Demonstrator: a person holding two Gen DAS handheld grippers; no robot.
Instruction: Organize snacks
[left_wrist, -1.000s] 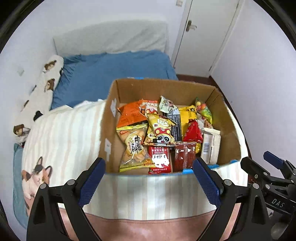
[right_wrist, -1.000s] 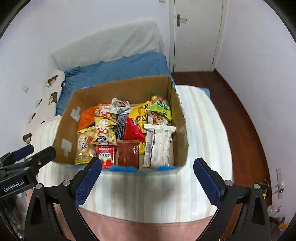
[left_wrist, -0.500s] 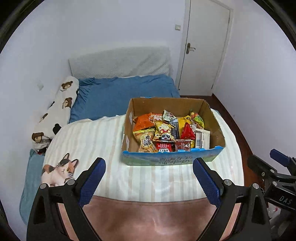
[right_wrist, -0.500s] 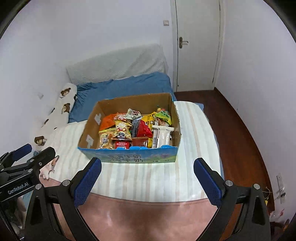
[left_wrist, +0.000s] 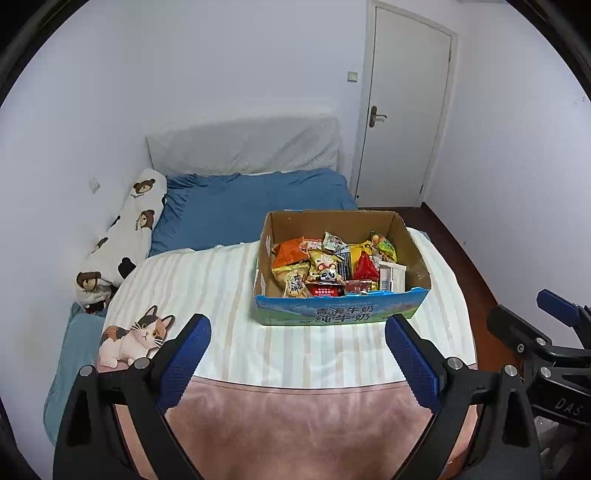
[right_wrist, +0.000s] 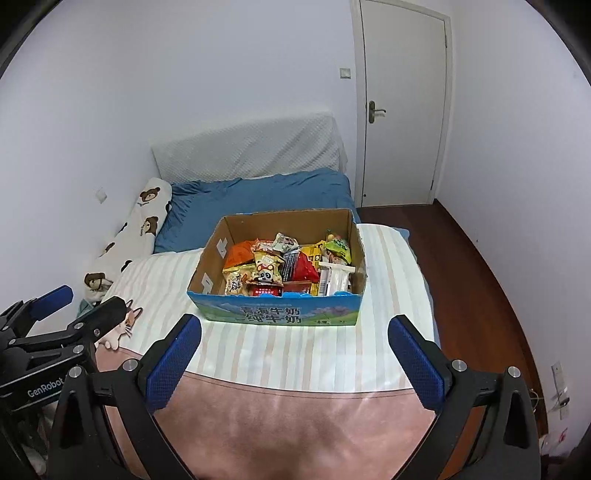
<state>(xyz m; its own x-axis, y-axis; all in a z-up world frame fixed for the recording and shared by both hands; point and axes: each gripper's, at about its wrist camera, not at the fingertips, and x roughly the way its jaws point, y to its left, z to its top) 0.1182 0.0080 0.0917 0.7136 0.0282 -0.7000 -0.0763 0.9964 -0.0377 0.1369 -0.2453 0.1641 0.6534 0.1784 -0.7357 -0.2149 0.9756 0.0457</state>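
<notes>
Both wrist views: left gripper (left_wrist: 297, 350) and right gripper (right_wrist: 294, 349) fingers apart, facing snack box (left_wrist: 341, 313).

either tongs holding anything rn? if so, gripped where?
Nothing held. Left tongs and right tongs are both open and empty, short of the cardboard snack box on the striped blanket.

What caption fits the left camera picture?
Open left gripper hovers before a cardboard box of snacks on a striped blanket.
</notes>
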